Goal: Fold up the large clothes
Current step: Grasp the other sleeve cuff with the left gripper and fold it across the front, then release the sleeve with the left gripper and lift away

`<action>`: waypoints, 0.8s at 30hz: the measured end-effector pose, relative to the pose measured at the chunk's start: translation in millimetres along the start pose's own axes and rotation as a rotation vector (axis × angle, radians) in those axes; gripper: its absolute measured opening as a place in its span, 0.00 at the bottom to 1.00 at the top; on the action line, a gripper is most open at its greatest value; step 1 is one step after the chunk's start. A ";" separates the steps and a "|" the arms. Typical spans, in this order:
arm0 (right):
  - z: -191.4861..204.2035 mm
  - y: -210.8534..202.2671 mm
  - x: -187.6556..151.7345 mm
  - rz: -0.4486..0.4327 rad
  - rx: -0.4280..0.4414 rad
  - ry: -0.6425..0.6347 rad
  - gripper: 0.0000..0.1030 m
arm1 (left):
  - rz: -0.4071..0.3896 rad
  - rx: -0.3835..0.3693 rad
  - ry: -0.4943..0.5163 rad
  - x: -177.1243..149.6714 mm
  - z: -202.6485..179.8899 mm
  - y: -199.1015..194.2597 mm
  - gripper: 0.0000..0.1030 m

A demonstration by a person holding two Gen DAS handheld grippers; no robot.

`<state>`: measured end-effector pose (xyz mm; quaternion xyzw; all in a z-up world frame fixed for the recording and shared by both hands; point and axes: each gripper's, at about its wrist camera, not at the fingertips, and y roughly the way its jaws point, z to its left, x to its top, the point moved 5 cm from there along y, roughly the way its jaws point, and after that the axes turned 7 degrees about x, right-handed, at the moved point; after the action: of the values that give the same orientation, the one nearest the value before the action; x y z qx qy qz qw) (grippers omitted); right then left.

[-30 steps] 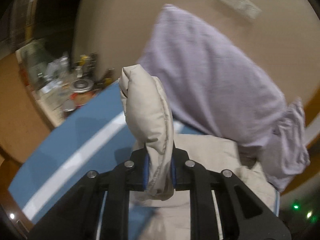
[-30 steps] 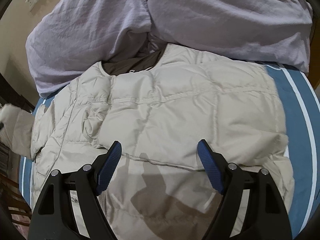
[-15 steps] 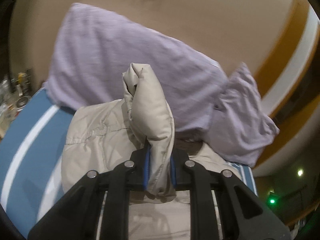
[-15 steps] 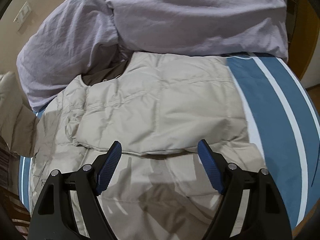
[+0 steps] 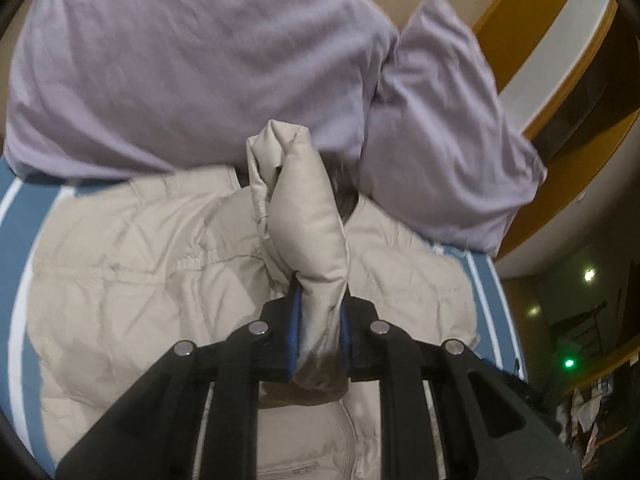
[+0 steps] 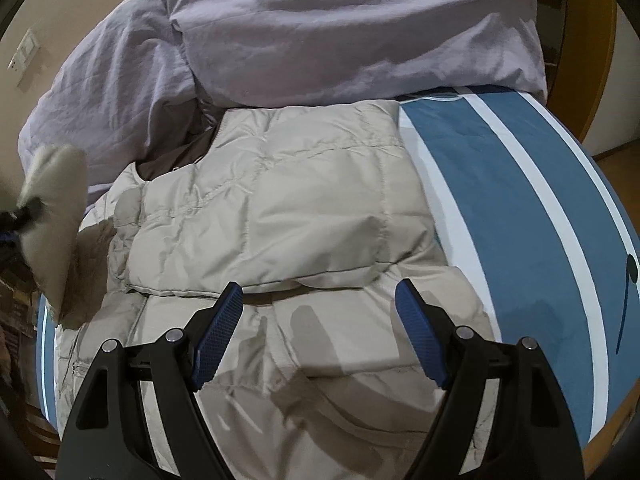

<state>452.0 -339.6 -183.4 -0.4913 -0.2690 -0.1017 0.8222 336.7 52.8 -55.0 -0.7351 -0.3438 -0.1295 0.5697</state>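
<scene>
- Item: beige quilted puffer jacket (image 6: 280, 216), lying flat on a blue bedsheet with white stripes (image 6: 512, 168), its collar end against a heap of lilac bedding (image 6: 340, 28).
- One side already lies folded across the body; the other sleeve (image 5: 300, 216) is lifted above it.
- Left gripper (image 5: 319, 332): jaws pinched on the sleeve near its cuff, padding bulging above the blue pads.
- Right gripper (image 6: 320, 336): jaws spread wide, holding nothing, hovering over the jacket's lower half.
- Handling, judged: light, soft, springy; the smooth shell looks slippery and folds will likely puff back.
- Best hold: a stitched seam, cuff or hem edge, where the padding is thin.
</scene>
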 end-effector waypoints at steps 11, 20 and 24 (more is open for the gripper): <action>-14.9 -1.9 -1.4 0.004 -0.024 0.028 0.77 | 0.055 -0.008 0.037 -8.6 -10.8 21.8 0.37; -17.8 4.2 3.3 0.007 -0.041 0.029 0.77 | 0.023 0.089 0.074 2.9 -1.9 43.4 0.43; -17.3 7.0 3.7 0.008 -0.047 0.021 0.77 | 0.019 0.145 0.089 1.3 1.9 63.2 0.43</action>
<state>464.0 -350.7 -193.0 -0.5104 -0.2559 -0.1097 0.8136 378.6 47.8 -102.1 -0.6885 -0.3197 -0.1316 0.6376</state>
